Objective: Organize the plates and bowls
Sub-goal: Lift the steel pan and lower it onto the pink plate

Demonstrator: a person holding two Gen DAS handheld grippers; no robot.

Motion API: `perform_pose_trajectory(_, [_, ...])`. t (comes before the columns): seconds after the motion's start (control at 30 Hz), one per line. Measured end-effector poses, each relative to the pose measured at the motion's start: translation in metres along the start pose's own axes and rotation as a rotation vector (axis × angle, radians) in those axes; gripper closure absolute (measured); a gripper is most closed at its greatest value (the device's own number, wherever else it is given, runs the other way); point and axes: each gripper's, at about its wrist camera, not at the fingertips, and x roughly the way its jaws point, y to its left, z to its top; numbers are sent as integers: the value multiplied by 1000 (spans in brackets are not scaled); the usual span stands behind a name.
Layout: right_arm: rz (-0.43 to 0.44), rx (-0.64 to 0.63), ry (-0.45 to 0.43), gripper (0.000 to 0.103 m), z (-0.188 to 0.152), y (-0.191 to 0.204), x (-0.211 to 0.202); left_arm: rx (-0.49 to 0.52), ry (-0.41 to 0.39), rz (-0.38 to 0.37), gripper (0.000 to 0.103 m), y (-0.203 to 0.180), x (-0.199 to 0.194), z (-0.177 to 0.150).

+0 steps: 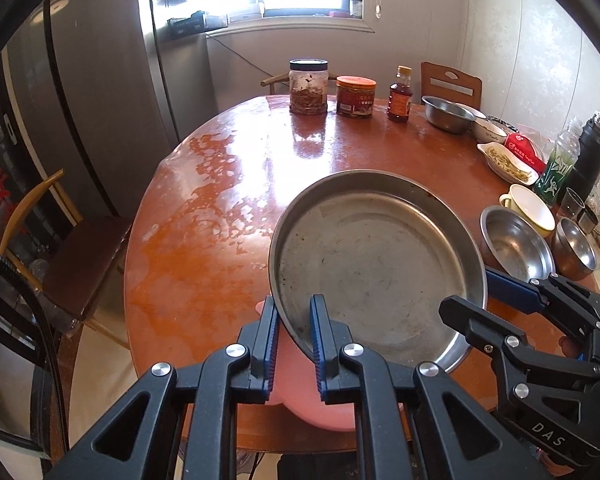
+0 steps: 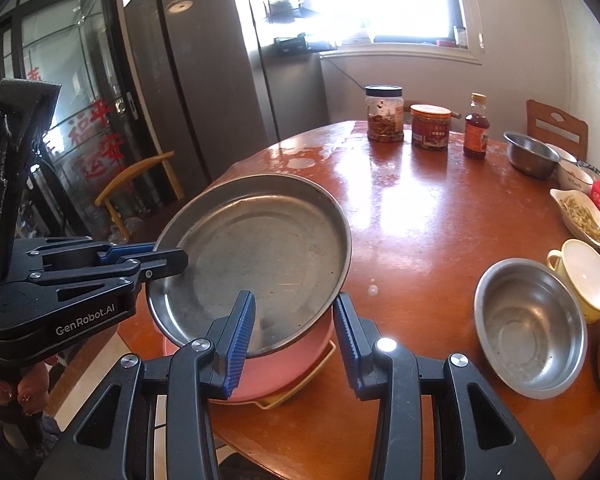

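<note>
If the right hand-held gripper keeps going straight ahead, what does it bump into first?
Probably the steel plate: the right hand-held gripper is open around the plate's near rim, so that rim lies right between its fingers. Depth is hard to judge.

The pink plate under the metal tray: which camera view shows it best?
The right wrist view: the pink plate shows its curved front edge under the metal tray, upon a yellow one. The left wrist view shows only pink patches behind the left gripper.
</note>
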Motion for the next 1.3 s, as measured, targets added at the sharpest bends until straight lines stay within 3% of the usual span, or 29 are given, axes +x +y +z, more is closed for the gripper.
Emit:
perform_pose_trajectory(0.63, [-3,-38,77,61,-10,13,31,-53,58,-7,87,18,26,-22])
perform_pose_trajectory(1.3, [-53,-92,145,60,-27,18,48,-42,93,-13,86,14,38,-30])
